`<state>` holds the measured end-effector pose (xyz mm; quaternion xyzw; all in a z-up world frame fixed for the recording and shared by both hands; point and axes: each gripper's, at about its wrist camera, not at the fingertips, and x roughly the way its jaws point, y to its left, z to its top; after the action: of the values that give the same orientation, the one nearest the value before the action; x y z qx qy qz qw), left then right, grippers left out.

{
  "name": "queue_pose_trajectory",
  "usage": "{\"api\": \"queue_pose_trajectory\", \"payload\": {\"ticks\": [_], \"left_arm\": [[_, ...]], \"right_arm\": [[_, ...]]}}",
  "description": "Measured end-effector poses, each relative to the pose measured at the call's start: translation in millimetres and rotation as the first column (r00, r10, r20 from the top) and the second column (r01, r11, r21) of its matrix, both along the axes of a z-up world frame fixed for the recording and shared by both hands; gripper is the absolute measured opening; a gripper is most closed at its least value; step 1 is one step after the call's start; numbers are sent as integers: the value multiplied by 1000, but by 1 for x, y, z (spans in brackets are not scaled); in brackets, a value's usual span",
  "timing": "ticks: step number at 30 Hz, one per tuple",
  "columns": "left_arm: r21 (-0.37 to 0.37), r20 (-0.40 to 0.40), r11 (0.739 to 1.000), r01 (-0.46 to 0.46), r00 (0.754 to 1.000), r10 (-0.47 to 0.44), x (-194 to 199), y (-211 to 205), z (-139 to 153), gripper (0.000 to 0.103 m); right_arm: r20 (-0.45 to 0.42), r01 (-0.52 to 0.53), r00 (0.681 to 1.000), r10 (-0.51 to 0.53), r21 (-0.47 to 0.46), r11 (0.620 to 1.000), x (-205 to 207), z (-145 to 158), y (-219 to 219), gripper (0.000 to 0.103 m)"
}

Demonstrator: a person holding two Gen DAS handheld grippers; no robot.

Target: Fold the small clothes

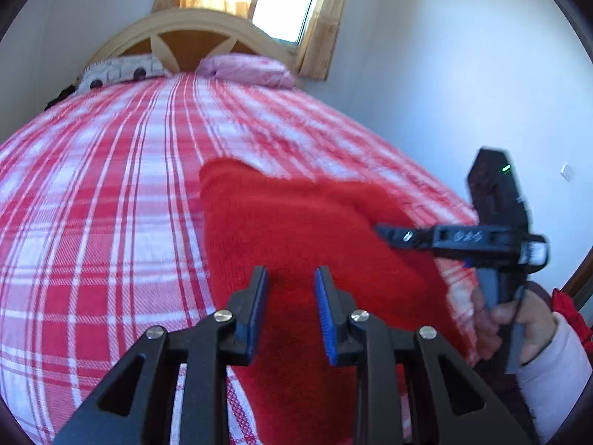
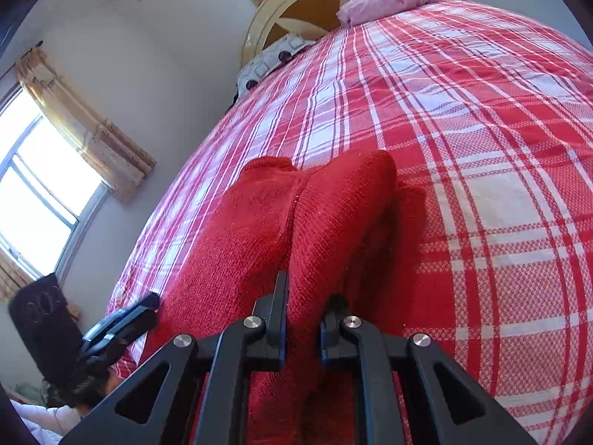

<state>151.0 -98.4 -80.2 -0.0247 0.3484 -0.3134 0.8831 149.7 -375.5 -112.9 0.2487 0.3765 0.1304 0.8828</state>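
A small red knitted garment (image 1: 296, 230) lies on the red-and-white checked bedspread (image 1: 111, 193). My left gripper (image 1: 291, 289) is open just above the garment's near part, nothing between its blue pads. My right gripper (image 2: 304, 304) is shut on a raised fold of the garment (image 2: 318, 230), which bulges up between the fingers. In the left wrist view the right gripper (image 1: 385, 235) reaches in from the right, held by a hand, with its tip at the garment's right edge. In the right wrist view the left gripper (image 2: 148, 306) shows at the lower left beside the garment.
A pink pillow (image 1: 248, 68) and a patterned pillow (image 1: 122, 70) lie at the wooden headboard (image 1: 192, 37). A white wall (image 1: 463, 92) runs along the bed's right side. A curtained window (image 2: 40, 181) is on the left. The bedspread (image 2: 500, 185) stretches wide around the garment.
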Motion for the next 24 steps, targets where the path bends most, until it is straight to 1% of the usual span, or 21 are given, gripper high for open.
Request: {"api": "queue_pose_trajectory", "payload": {"ticks": [2, 4, 5, 6, 8, 9, 10, 12, 14, 16, 18, 21, 22, 23, 24], "left_arm": [[18, 22, 1000, 0, 1000, 0, -5, -2, -4, 30], [50, 57, 999, 5, 998, -8, -12, -4, -3, 36], [60, 69, 998, 11, 997, -16, -15, -4, -2, 44], [63, 76, 998, 20, 997, -24, -19, -3, -1, 54], [61, 68, 998, 29, 997, -33, -20, -2, -2, 62], [63, 60, 998, 29, 998, -32, -21, 0, -5, 63], [64, 59, 998, 26, 998, -30, -21, -1, -6, 63], [49, 53, 999, 20, 998, -23, -23, 4, -6, 63], [24, 44, 1000, 19, 999, -20, -25, 8, -5, 63], [-6, 18, 1000, 15, 1000, -14, -27, 19, -8, 63], [-47, -44, 999, -12, 999, 10, -27, 35, -16, 67], [-82, -111, 996, -30, 994, 21, -29, 49, -25, 67], [-81, -115, 996, -30, 993, 20, -31, 50, -26, 67], [-71, -112, 997, -27, 994, 19, -34, 49, -27, 67], [-58, -103, 998, -20, 995, 14, -37, 47, -26, 67]], "right_arm": [[10, 13, 1000, -13, 24, 1000, -2, 0, -3, 16], [8, 54, 998, -55, 66, 996, -11, 5, -11, 21], [12, 91, 996, -92, 78, 993, -17, 9, -14, 24], [29, 136, 990, -139, 80, 987, -30, 17, -18, 31], [85, 159, 983, -164, 65, 985, -53, 31, -15, 39], [100, 150, 983, -155, 59, 987, -66, 36, -10, 48], [104, 128, 986, -132, 48, 991, -79, 40, -1, 54], [89, 101, 991, -101, -2, 995, -98, 42, 17, 55], [59, 74, 996, -72, -46, 996, -114, 37, 35, 55], [25, 71, 997, -69, -54, 996, -126, 24, 45, 55], [-4, 75, 997, -76, -61, 995, -129, 12, 48, 55], [-40, 57, 998, -58, -28, 998, -127, -11, 53, 55], [-51, 63, 997, -64, -29, 998, -125, -17, 54, 52], [-48, 75, 996, -77, -48, 996, -124, -19, 54, 46], [-47, 78, 996, -81, -70, 994, -123, -20, 54, 35]]}}
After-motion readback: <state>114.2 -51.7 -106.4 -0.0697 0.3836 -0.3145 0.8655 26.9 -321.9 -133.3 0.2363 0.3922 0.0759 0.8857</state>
